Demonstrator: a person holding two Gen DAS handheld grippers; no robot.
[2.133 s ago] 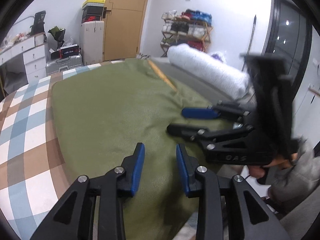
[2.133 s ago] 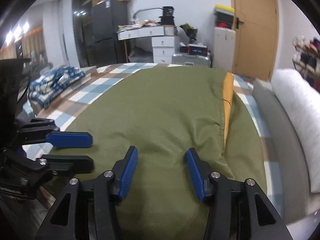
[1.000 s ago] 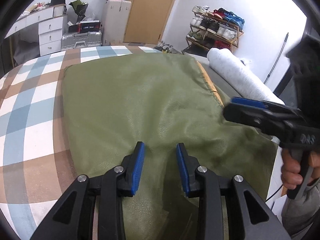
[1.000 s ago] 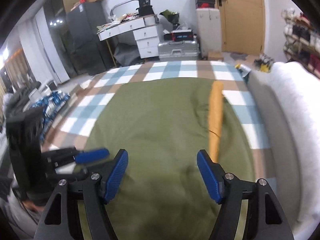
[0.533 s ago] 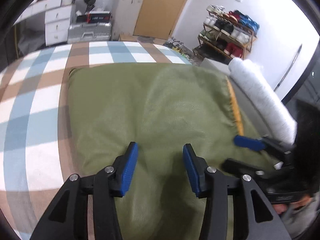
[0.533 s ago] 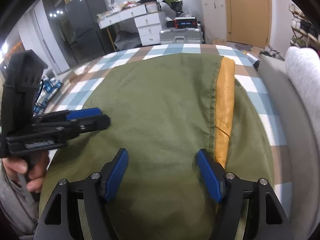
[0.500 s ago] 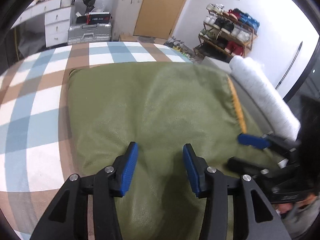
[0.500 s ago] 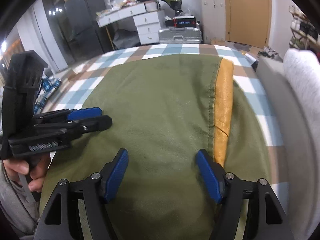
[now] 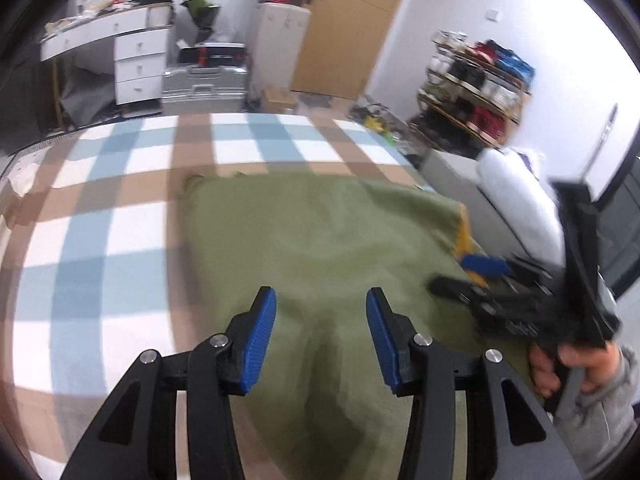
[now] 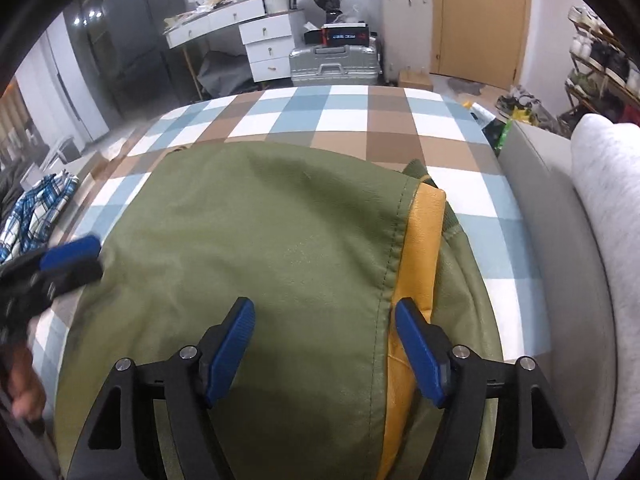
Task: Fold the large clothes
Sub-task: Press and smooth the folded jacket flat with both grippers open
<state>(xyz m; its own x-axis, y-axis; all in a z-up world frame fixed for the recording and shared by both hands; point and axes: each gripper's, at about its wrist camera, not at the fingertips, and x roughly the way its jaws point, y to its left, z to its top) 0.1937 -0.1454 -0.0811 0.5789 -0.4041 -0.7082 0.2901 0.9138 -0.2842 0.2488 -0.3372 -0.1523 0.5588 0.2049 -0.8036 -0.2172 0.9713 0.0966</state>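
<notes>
On the checked bed (image 10: 352,120) lies the green garment (image 10: 280,248), soft and slick-looking; both the left gripper (image 9: 320,320) and right gripper (image 10: 324,332) hover with jaws released. Its near hem looks best to pinch.

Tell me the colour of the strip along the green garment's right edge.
Mustard yellow strip, clearest in the right wrist view.

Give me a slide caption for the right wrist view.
Open right tongs above olive jacket with mustard lining.
</notes>
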